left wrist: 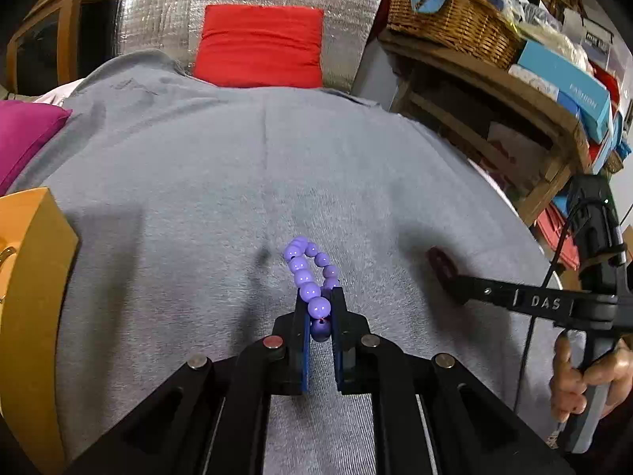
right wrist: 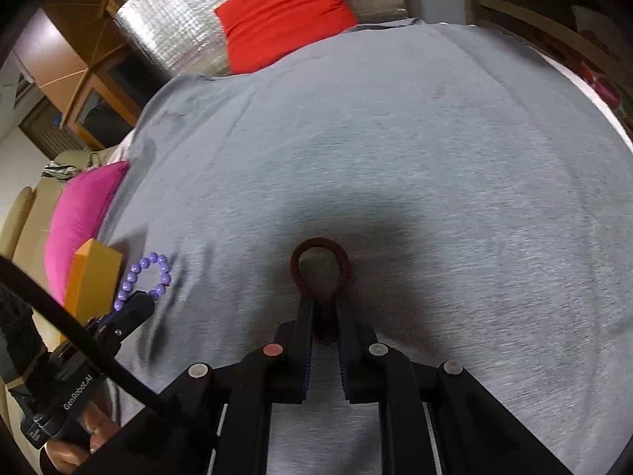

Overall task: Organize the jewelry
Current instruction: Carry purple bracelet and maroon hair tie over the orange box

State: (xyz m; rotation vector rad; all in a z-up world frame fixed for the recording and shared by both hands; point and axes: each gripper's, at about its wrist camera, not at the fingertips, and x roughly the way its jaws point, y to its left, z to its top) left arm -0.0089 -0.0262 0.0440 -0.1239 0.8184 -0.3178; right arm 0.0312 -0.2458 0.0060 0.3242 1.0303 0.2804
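My left gripper (left wrist: pixel 319 301) is shut on a purple bead bracelet (left wrist: pixel 306 273), whose loop sticks out past the fingertips above the grey cloth. It also shows in the right wrist view (right wrist: pixel 148 277), held by the left gripper (right wrist: pixel 134 308). My right gripper (right wrist: pixel 323 308) is shut on a dark red ring-shaped bracelet (right wrist: pixel 320 265), its loop hanging just over the cloth. In the left wrist view the right gripper (left wrist: pixel 451 281) reaches in from the right with the dark red bracelet (left wrist: pixel 439 261) at its tip. An orange-yellow box (left wrist: pixel 31 277) stands at the left edge.
A grey cloth (left wrist: pixel 277 158) covers the work surface. A red cushion (left wrist: pixel 261 51) leans on silver foil at the back. A pink cushion (right wrist: pixel 79 213) lies at the left. A wooden shelf with a wicker basket (left wrist: pixel 451 16) and boxes stands at the right.
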